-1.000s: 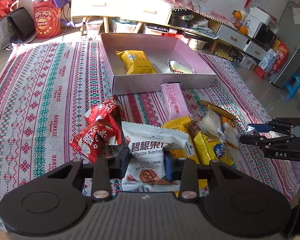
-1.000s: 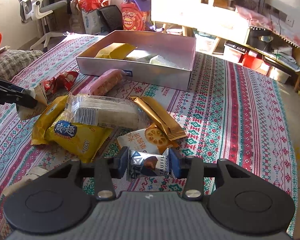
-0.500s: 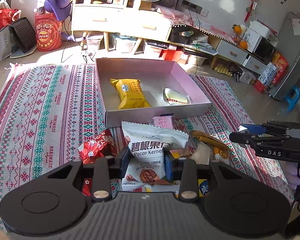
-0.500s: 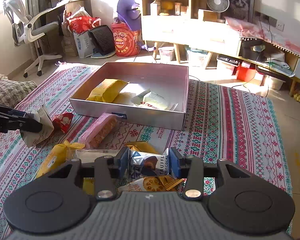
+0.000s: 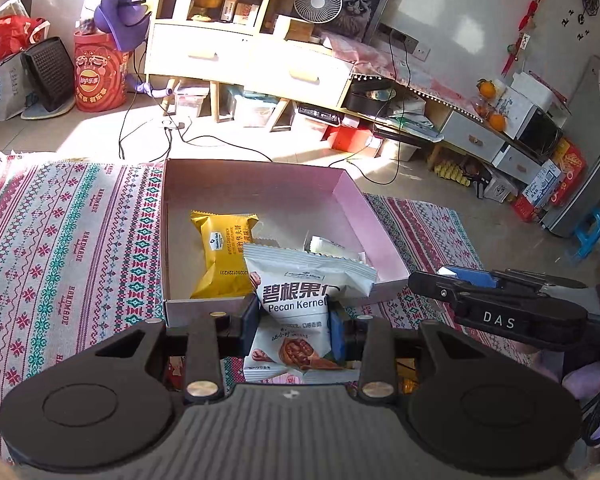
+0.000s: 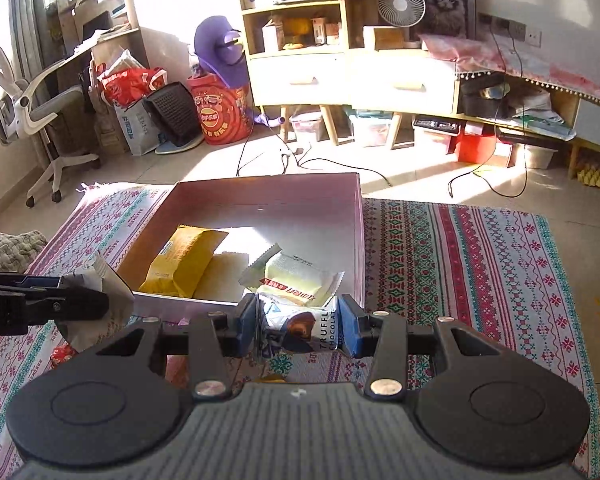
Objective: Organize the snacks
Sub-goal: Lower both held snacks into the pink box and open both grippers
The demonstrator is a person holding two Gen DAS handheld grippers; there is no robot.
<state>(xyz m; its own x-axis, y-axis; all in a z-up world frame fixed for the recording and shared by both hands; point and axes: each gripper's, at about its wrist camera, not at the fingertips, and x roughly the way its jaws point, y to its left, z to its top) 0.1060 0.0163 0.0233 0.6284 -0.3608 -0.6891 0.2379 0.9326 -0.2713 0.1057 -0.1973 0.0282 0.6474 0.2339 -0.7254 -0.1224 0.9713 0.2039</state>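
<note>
My left gripper (image 5: 293, 326) is shut on a white pecan kernel packet (image 5: 296, 292) and holds it above the near edge of the open pink box (image 5: 352, 200). My right gripper (image 6: 298, 326) is shut on a blue truffle chocolate packet (image 6: 300, 326), just before the box's near wall (image 6: 180, 306). In the box lie a yellow cake packet (image 5: 224, 252), also in the right wrist view (image 6: 180, 262), and a pale packet (image 6: 296, 280). The right gripper shows in the left wrist view (image 5: 452, 286); the left gripper and its packet show in the right wrist view (image 6: 80, 300).
The box stands on a patterned red and green cloth (image 5: 60, 248). More snack packets lie half hidden under both grippers. Beyond the cloth are cables on the floor (image 5: 172, 128), a cabinet (image 5: 252, 60), a red Lay's bucket (image 5: 98, 80) and an office chair (image 6: 28, 112).
Both grippers have lifted and moved forward with their packets, from over the snack pile to the box's near edge. The pile has dropped out of sight beneath them.
</note>
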